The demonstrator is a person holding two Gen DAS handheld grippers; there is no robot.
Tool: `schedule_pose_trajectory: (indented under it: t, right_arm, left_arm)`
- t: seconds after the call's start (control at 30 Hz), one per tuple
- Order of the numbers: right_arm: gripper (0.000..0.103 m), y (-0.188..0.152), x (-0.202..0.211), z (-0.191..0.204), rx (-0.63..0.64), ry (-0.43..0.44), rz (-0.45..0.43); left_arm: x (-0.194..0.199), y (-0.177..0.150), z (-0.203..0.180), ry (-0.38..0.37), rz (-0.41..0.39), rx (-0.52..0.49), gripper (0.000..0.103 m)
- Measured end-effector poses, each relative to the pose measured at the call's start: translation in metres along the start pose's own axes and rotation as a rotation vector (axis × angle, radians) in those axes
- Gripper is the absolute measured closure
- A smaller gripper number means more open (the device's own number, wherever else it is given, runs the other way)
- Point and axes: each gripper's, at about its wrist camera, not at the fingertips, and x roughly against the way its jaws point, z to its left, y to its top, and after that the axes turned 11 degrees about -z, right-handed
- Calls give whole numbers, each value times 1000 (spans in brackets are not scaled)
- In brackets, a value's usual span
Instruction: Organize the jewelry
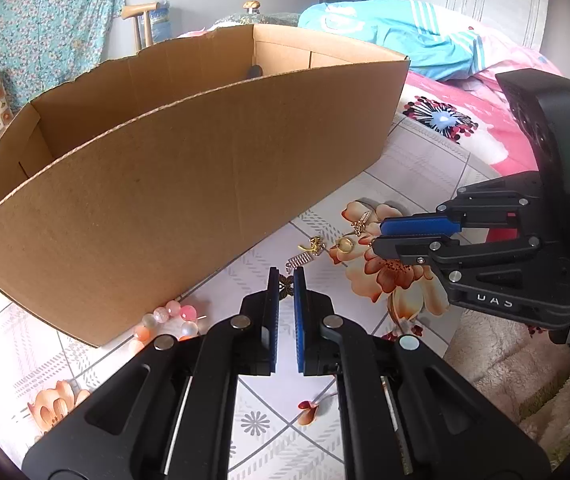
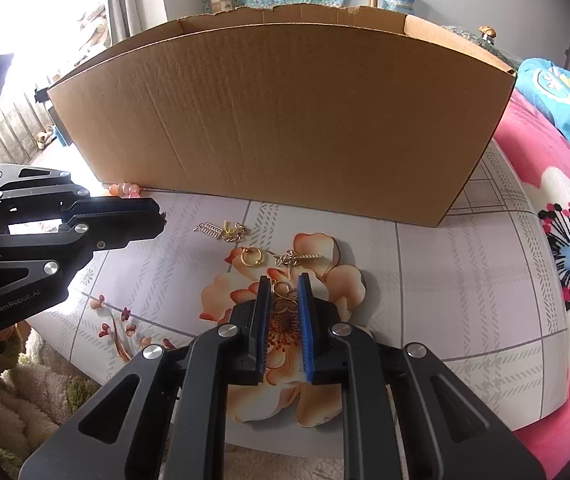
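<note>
A big open cardboard box (image 2: 285,120), plain brown corrugated board with a ragged torn rim along its far wall, stands across the table (image 2: 465,280). The table top is glossy and pale, patterned in grey tile lines with large orange printed flowers. Beside it lies a pink flowered blanket (image 2: 545,320) with a turquoise cloth (image 1: 397,36) heaped on it.

The left tool (image 1: 285,280) reaches forward low over the table, its blue ribbed pads standing upright with a narrow gap between them; a small brown filigree piece (image 1: 285,285) sits at the tips, though I cannot tell whether it is pinched. The right tool (image 2: 283,286) is held the same way, jaws slightly apart, straddling a pair of thin gold rings (image 2: 283,290) that lie on a printed flower; it is not clear that the pads touch them.

The loose jewelry lies just in front of the box's near wall. A string of round pink and frosted beads (image 1: 169,320) rests against the box's bottom edge; the left view shows it fully, the right view only a few beads behind the other tool. A silver comb-like piece (image 2: 209,230) and a gold chain tangle (image 2: 233,234) sit together, then a gold hoop (image 2: 252,257) and a gold link chain (image 2: 297,258) nearer the right tool. Only the left view looks into the box, where a dark object (image 1: 254,71) shows at the far wall.
</note>
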Motion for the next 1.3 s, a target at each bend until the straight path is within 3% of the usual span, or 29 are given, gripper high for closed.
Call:
schedule_pose_trajectory:
  t: [0.27, 0.3, 0.33, 0.7, 0.8, 0.87, 1.17, 1.3]
  right_arm:
    - [90, 1, 4, -7, -43, 4, 3]
    - [91, 2, 7, -8, -50, 7, -1]
    - [103, 2, 8, -10, -53, 9, 2]
    - [103, -1, 33, -11, -72, 27, -57]
    - [92, -4, 32, -12, -73, 40, -47]
    - [74, -3, 29, -6, -59, 65, -38]
    - [73, -1, 4, -7, 16, 99, 42]
    - [85, 1, -1, -3, 90, 62, 36]
  left_arm:
    - [11, 2, 3, -7, -31, 1, 97]
    - [13, 3, 3, -7, -35, 1, 97]
    - [15, 4, 2, -7, -41, 0, 97]
    - [46, 14, -10, 9, -109, -21, 97]
    - [47, 12, -13, 2, -105, -20, 97]
    - [46, 9, -15, -6, -101, -19, 97]
    - [32, 1, -15, -14, -70, -19, 97]
    - [26, 0, -9, -18, -58, -3, 97]
